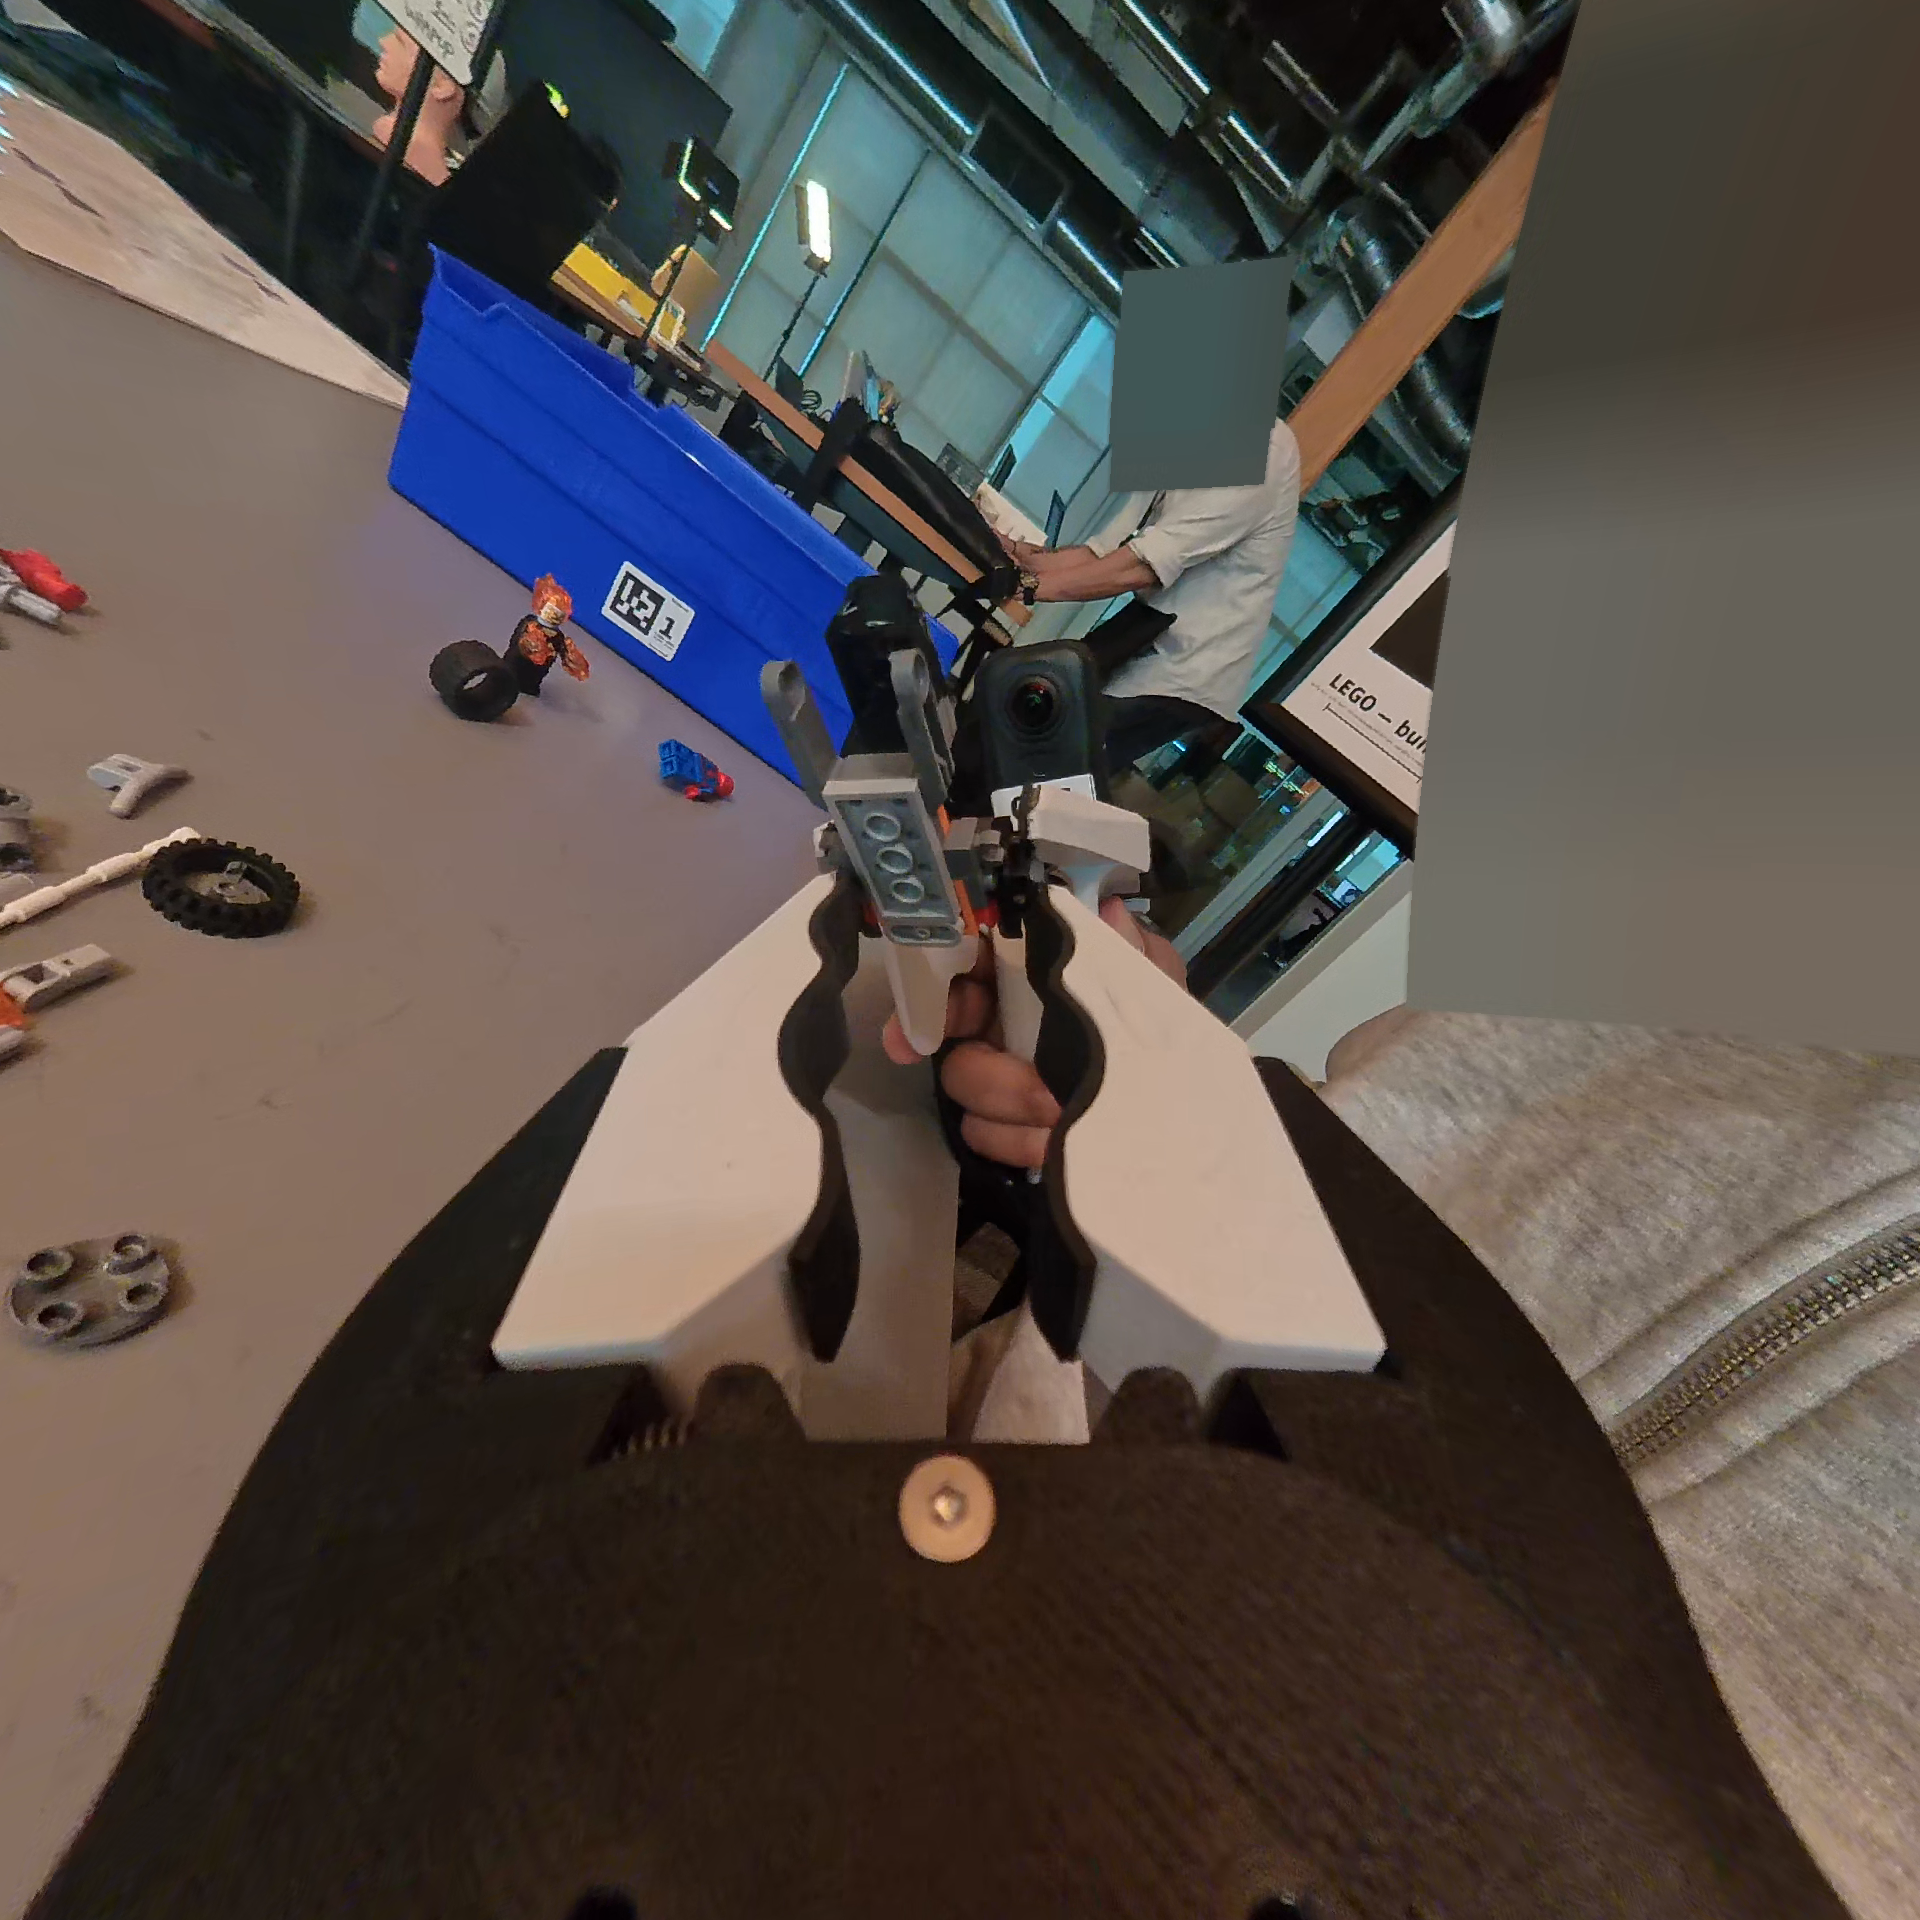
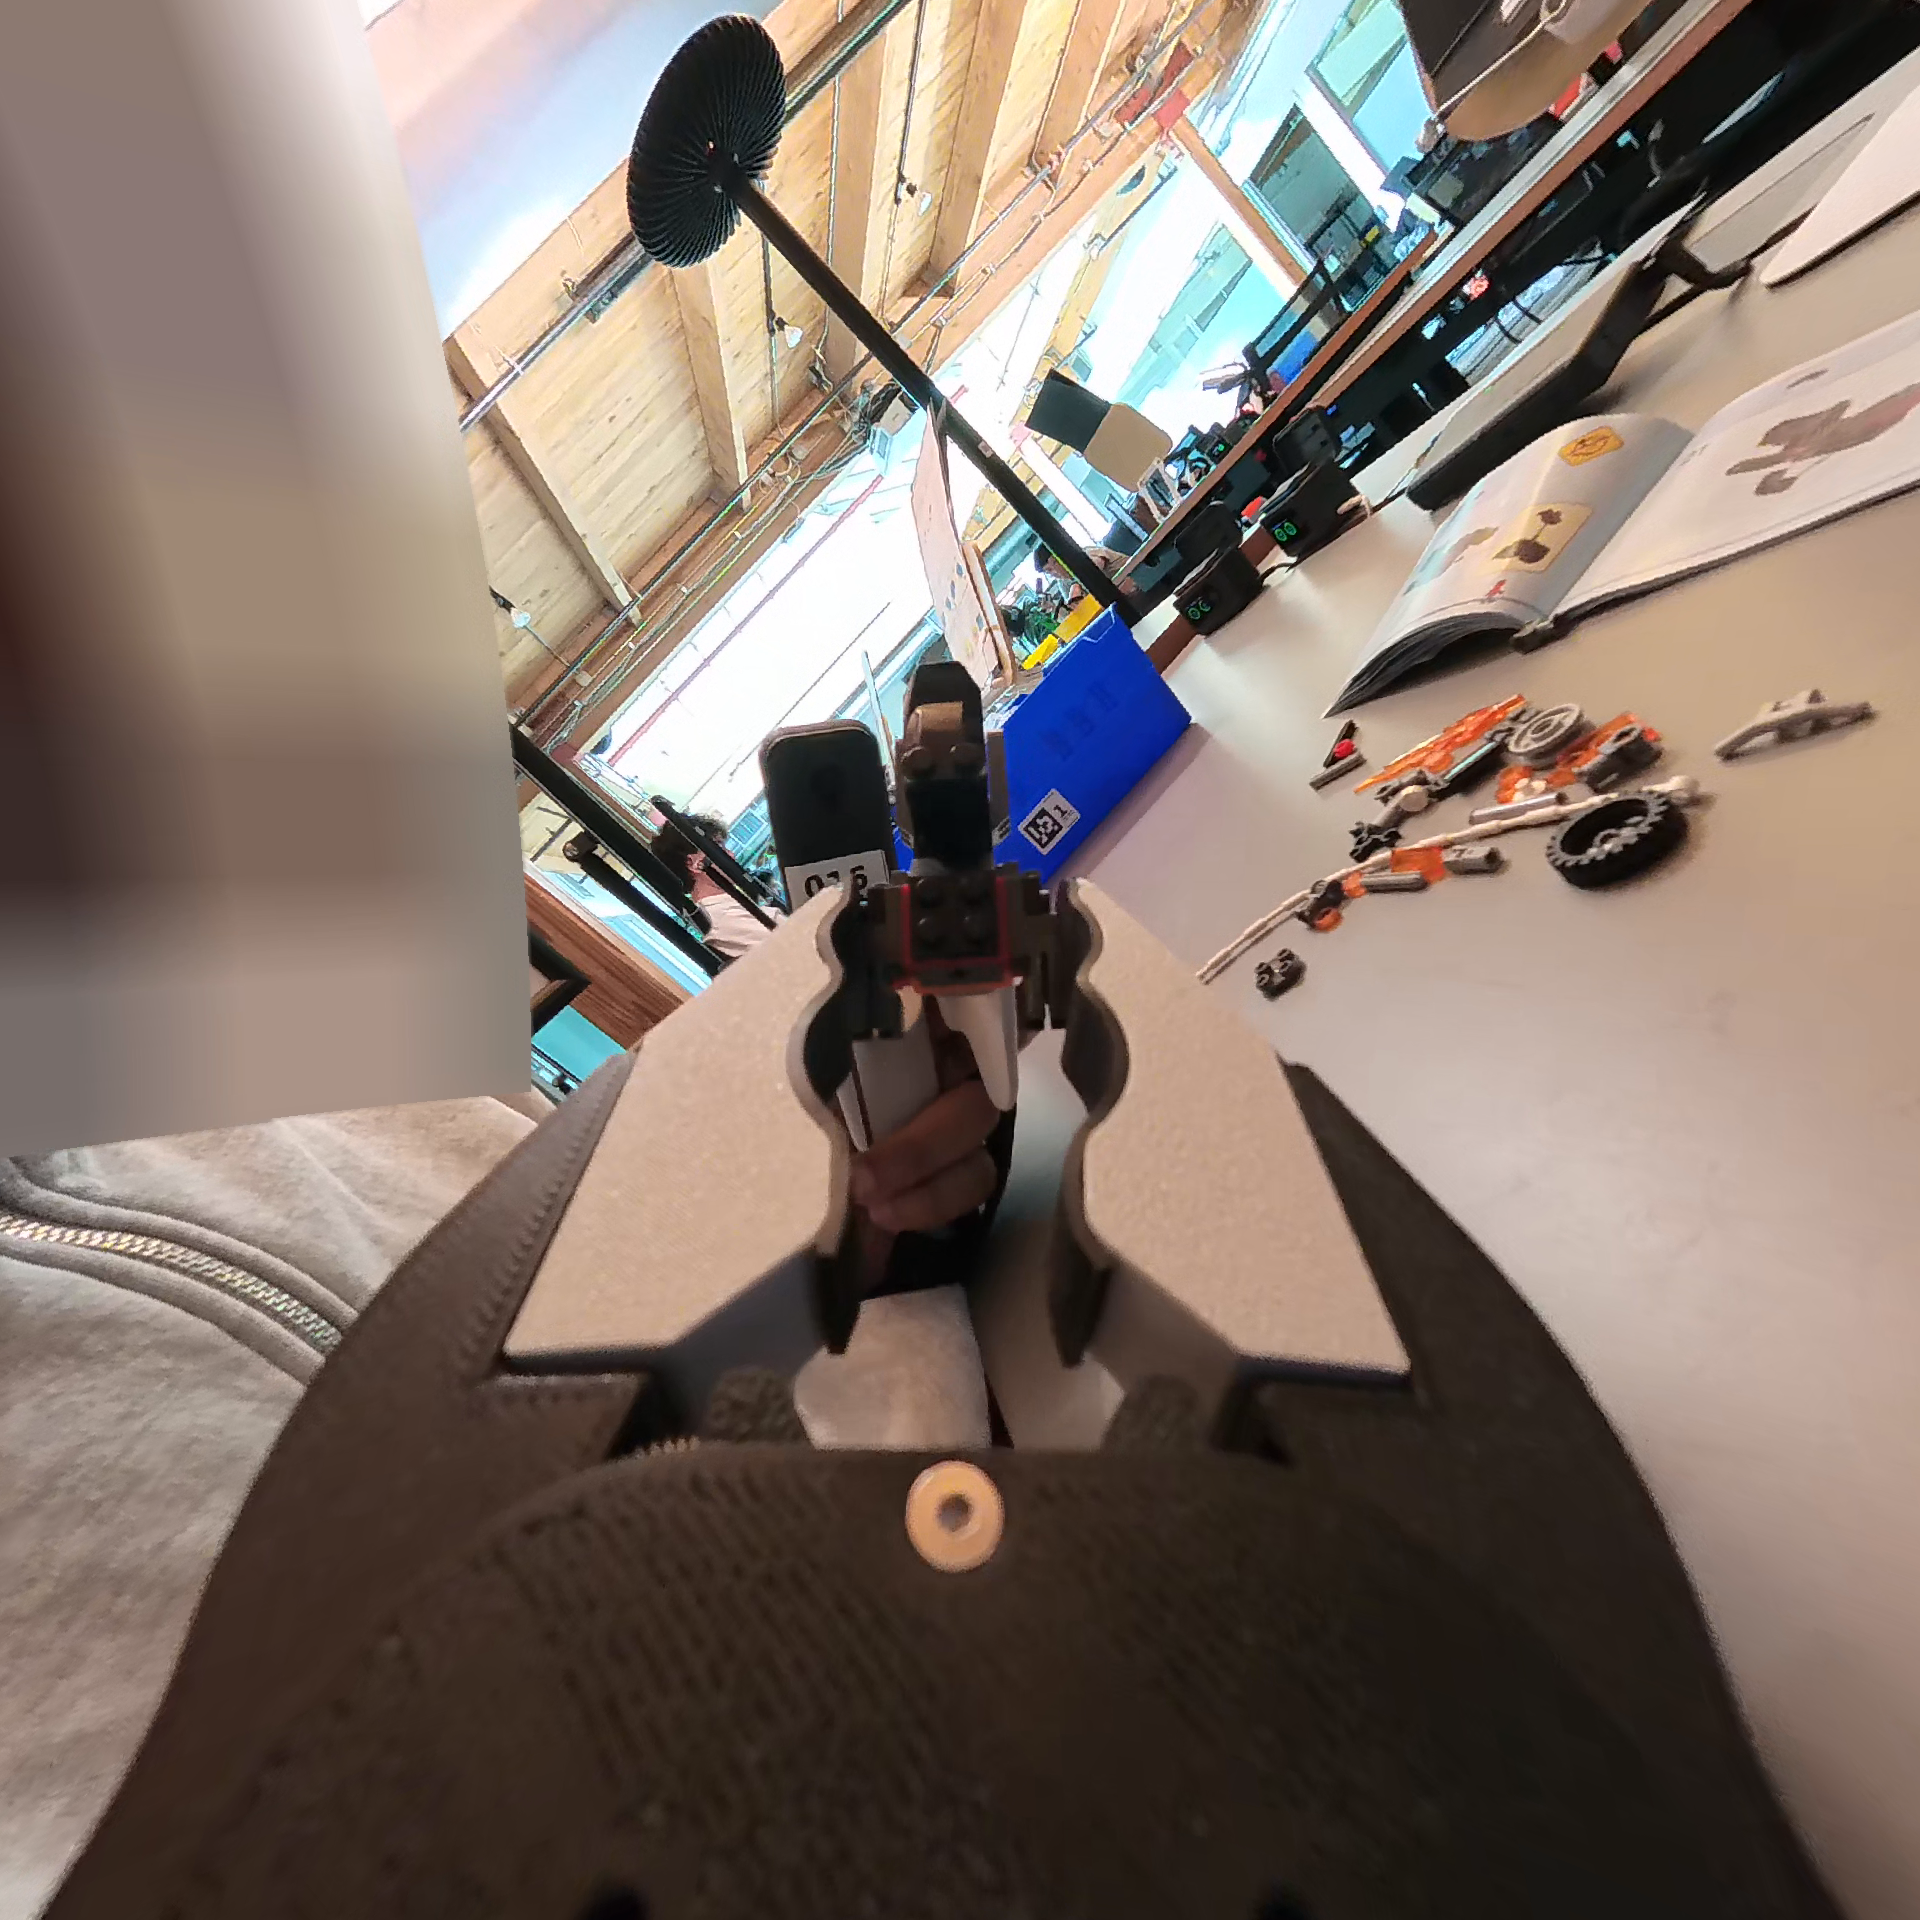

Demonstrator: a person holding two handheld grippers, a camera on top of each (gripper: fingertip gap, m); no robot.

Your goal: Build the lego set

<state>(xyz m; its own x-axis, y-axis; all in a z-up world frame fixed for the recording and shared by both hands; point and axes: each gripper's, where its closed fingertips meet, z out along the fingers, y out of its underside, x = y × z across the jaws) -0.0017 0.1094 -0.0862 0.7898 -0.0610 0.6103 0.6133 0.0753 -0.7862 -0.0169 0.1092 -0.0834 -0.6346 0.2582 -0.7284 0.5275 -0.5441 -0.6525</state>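
The half-built lego model was held up in the air above the grey table, caught between the two hand-held grippers, which faced each other tip to tip. The left gripper was pinching the model's near end, its fingers closed against the grey plate with round holes. The right gripper was likewise clamped on the model from the opposite side, at the dark studded block with a red edge.

The model's long axis ran away from each gripper, upward and outward towards a black piece at its far end, so neither hand was nearer: both were already touching it. In my judgement any next step depended on one gripper letting go while the other kept the model steady.

The left wrist view showed the model's underside, a grey lift arm, a spoked tyre, a smooth black tyre, a flame-headed minifigure and a round grey plate lying to the left, with a blue bin at the far side. Only the right wrist view showed the open instruction booklet and the orange and grey loose parts at the right, well apart from the grippers.
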